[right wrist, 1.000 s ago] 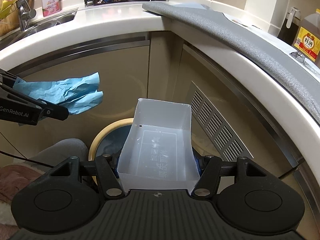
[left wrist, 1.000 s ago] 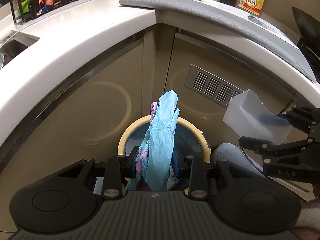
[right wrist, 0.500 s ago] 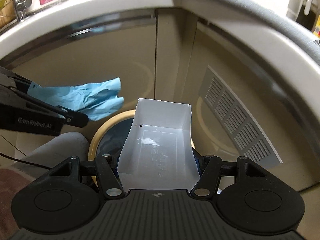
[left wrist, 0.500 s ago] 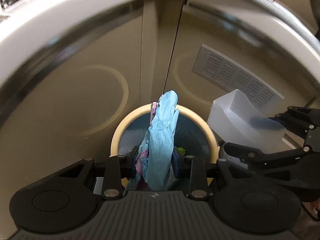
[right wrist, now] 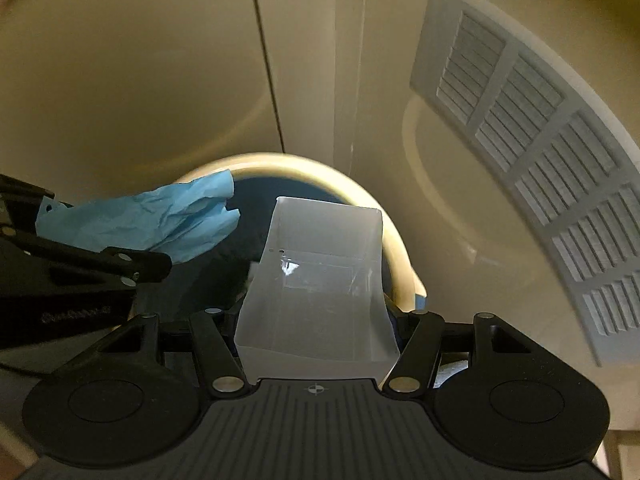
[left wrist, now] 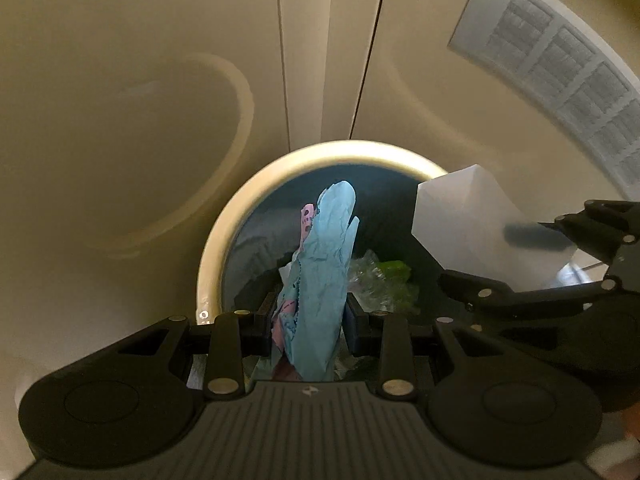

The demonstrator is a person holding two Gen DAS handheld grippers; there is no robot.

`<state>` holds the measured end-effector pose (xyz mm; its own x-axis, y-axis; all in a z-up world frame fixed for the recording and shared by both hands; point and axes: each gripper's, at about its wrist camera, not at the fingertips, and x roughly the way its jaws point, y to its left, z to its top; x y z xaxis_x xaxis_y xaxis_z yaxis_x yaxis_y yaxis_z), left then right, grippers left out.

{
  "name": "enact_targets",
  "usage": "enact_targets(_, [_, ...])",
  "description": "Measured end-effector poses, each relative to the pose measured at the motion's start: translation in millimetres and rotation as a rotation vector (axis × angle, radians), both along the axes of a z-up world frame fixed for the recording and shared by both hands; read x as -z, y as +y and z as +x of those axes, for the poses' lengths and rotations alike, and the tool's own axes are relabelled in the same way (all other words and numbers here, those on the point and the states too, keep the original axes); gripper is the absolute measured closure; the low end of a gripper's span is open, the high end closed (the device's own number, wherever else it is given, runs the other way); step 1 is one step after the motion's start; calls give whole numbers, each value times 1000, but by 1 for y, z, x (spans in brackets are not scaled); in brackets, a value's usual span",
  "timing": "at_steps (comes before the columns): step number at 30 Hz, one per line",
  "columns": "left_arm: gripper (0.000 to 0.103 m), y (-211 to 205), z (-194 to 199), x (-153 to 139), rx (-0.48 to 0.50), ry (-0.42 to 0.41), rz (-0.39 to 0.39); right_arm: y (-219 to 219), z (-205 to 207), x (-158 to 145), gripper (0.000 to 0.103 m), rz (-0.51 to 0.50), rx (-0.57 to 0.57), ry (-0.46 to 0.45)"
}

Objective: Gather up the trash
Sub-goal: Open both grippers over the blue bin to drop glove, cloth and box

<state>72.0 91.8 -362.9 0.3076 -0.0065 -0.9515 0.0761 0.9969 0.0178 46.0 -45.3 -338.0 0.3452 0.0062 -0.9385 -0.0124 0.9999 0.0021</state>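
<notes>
The left gripper [left wrist: 308, 326] is clamped at a narrow setting on a wad of blue crumpled paper [left wrist: 326, 276] with a pink scrap [left wrist: 306, 220] pressed against it. Both pads bear on the wad, and its free end projects forward past the fingertips. The right gripper [right wrist: 318, 322] is clamped at a wider setting on a translucent plastic container [right wrist: 320, 280], gripped across its two side walls, open face toward the camera. The container appears empty.

Both loads hang over the mouth of the round trash bin [left wrist: 224, 240], which has a cream rim and a dark liner. The paper sits over the middle of the opening. The container sits over the right edge of the rim, partly outside it in the left wrist view. Clear film and a green scrap [left wrist: 394, 270] already lie inside the bin. The bin stands against the cabinet doors [left wrist: 120, 100], with a vent grille [right wrist: 540, 160] at the right.

The step in hand, by judgement, is the drop into the bin.

- Bring the container inward until it clears the right edge of the rim.
- Open the left jaws fully; crumpled paper may cling to a pad.
- Release the container low, since a light, rigid box may bounce off the rim.
- Keep the two grippers apart during release.
</notes>
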Motion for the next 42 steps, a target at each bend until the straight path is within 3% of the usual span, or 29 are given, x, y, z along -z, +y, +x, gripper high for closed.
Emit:
enact_targets(14, [67,-5,40,68,-18,146,70,-3,30,71,39,32,50,181])
enact_targets(23, [67,-3,40,75,-6,171,77,5,36,74,39,26,71,216])
enact_targets(26, [57,-3,39,68,0,162,81,1,38,74,39,24,81,221])
enact_targets(30, [20,1,40,67,-33,145,138,-3,42,77,34,-3,109,235])
enact_targets(42, [9,22,35,46,-74,185,38,-13,42,63,27,80,154,227])
